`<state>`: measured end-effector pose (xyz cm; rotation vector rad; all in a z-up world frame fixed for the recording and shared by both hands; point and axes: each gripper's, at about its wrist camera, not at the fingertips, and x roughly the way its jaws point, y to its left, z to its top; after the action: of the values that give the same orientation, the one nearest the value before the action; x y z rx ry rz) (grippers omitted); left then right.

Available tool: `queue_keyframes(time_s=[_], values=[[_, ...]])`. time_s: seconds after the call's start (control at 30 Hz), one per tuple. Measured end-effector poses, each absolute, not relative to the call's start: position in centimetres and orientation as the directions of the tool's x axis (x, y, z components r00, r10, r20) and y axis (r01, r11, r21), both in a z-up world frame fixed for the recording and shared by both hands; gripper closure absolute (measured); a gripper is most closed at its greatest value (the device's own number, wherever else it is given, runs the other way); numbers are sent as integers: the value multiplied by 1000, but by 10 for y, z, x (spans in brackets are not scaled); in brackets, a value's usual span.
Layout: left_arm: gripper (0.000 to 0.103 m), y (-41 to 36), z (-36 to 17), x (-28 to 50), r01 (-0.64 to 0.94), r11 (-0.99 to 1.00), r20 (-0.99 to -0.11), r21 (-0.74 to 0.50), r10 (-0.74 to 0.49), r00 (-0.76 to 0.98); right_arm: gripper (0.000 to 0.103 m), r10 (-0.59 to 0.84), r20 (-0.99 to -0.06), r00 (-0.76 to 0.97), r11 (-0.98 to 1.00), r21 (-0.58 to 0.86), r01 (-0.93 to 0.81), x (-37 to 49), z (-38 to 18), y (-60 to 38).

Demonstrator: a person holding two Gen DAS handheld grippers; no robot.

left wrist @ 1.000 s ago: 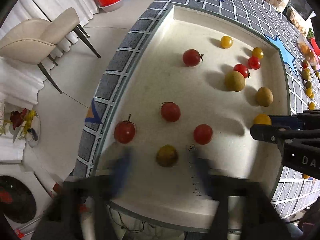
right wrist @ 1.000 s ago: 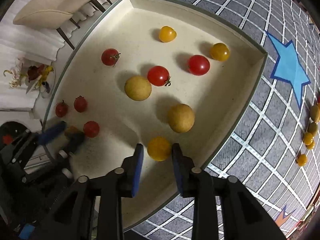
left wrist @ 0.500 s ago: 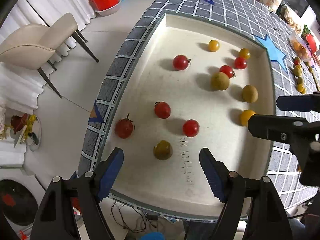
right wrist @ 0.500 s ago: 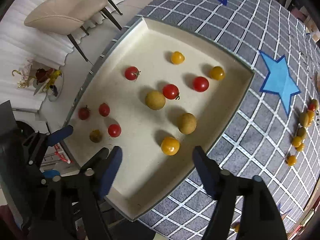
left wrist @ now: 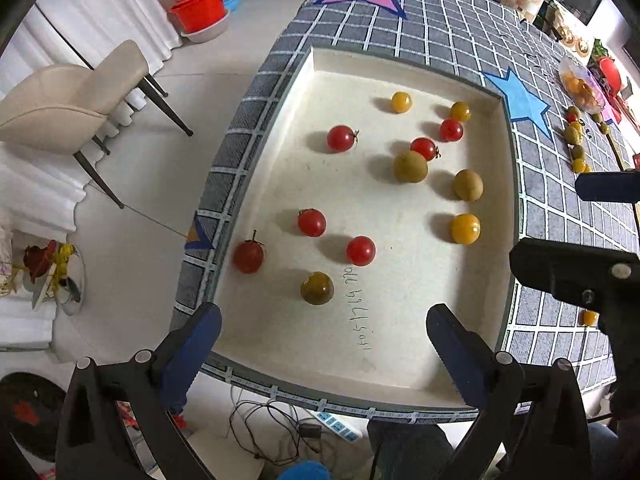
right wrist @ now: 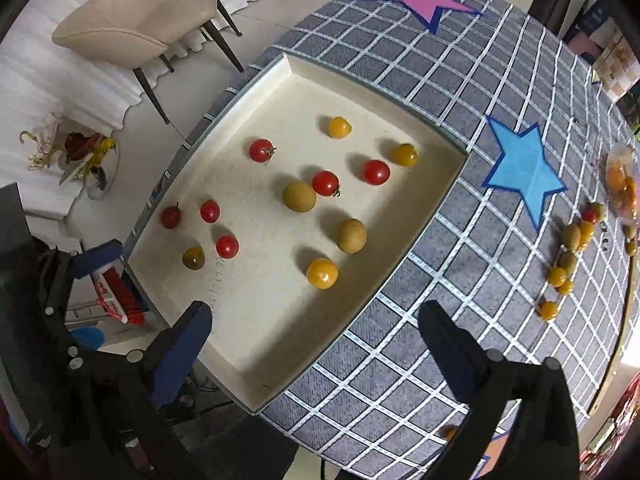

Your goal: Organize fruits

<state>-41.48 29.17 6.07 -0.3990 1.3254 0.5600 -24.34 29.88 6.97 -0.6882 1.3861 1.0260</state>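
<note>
Left wrist view: the left gripper (left wrist: 322, 344) has just spread its fingers wide, nothing between them. The dark olive fruit (left wrist: 317, 289) sits free in the tray (left wrist: 404, 60).

Right wrist view: the right gripper (right wrist: 312, 336) has opened too, letting go. The yellow fruit (right wrist: 322, 273) rests in the tray. Both fruits look placed.
</note>
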Motion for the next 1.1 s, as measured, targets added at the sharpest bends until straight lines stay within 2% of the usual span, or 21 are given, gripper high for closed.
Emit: queue_keyframes(time_s=[0.2,1.1], values=[[0,295,71,-414,-592,800,-977,93,189,102,0,168,-983,-80,408,143,-902,-249,85,297],[0,285,86,-404,-525,846,-979,97,175,101,0,159,-986,-50,415,113,-903,-256,106,289]])
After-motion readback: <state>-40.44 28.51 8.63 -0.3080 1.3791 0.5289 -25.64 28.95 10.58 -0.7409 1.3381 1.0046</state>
